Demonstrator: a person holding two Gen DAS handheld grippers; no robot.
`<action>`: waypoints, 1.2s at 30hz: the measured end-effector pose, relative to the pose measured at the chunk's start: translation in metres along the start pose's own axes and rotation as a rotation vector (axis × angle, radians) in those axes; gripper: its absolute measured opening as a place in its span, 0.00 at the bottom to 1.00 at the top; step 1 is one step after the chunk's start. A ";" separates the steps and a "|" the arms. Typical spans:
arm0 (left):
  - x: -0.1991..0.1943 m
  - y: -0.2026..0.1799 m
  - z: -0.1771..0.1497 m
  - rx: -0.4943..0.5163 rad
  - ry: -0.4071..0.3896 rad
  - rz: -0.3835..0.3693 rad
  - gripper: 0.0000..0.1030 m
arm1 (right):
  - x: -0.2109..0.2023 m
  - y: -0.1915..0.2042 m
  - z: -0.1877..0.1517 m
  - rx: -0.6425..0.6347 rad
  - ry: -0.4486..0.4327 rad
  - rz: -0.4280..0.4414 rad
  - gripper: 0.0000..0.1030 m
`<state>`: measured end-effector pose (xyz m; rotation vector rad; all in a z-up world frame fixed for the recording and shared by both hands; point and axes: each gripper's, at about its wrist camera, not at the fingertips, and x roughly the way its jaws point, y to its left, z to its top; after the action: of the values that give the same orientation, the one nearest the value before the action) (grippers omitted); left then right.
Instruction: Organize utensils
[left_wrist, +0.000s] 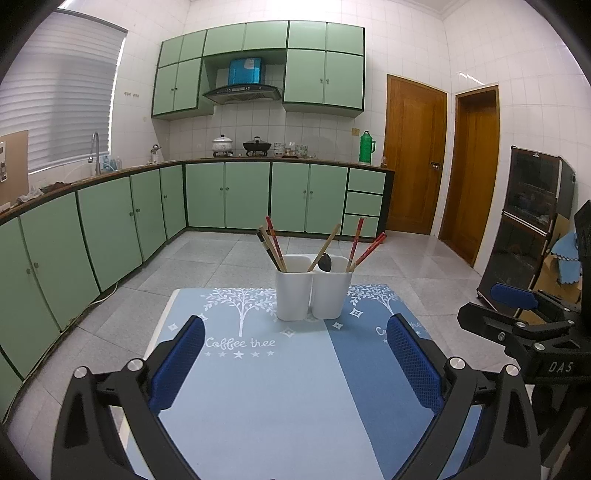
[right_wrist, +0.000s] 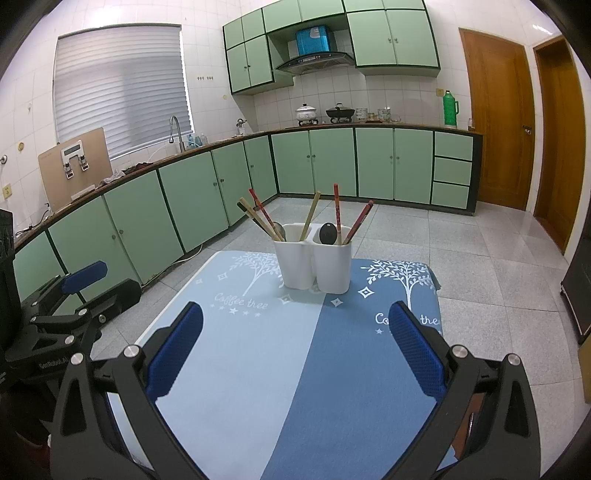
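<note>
A white two-compartment holder (left_wrist: 312, 291) (right_wrist: 314, 264) stands at the far middle of a blue table mat (left_wrist: 266, 398) (right_wrist: 295, 369). Its left cup holds several chopsticks (left_wrist: 272, 246) (right_wrist: 258, 218). Its right cup holds red chopsticks (left_wrist: 364, 247) (right_wrist: 349, 219) and a dark spoon (left_wrist: 325, 261) (right_wrist: 328, 233). My left gripper (left_wrist: 295, 365) is open and empty above the mat's near part. My right gripper (right_wrist: 295, 354) is open and empty too. Each gripper shows at the edge of the other's view, the right gripper (left_wrist: 517, 314) and the left gripper (right_wrist: 74, 299).
Green kitchen cabinets (left_wrist: 110, 229) (right_wrist: 184, 199) run along the left and back. Wooden doors (left_wrist: 413, 155) (right_wrist: 495, 118) stand at the right. A dark cabinet (left_wrist: 524, 221) stands on the tiled floor to the right of the table.
</note>
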<state>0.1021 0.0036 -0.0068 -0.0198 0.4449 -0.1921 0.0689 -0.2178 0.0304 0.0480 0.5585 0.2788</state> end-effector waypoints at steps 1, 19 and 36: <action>0.000 0.000 0.000 0.000 0.000 0.001 0.94 | 0.000 0.000 0.000 -0.001 0.000 0.001 0.95; 0.002 0.000 -0.003 0.002 0.005 0.005 0.94 | 0.002 -0.001 -0.001 -0.003 0.004 0.000 0.95; 0.002 -0.001 -0.005 0.002 0.010 0.005 0.94 | 0.005 -0.006 -0.005 -0.002 0.010 0.002 0.95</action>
<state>0.1020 0.0024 -0.0122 -0.0156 0.4544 -0.1876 0.0716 -0.2220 0.0232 0.0456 0.5685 0.2813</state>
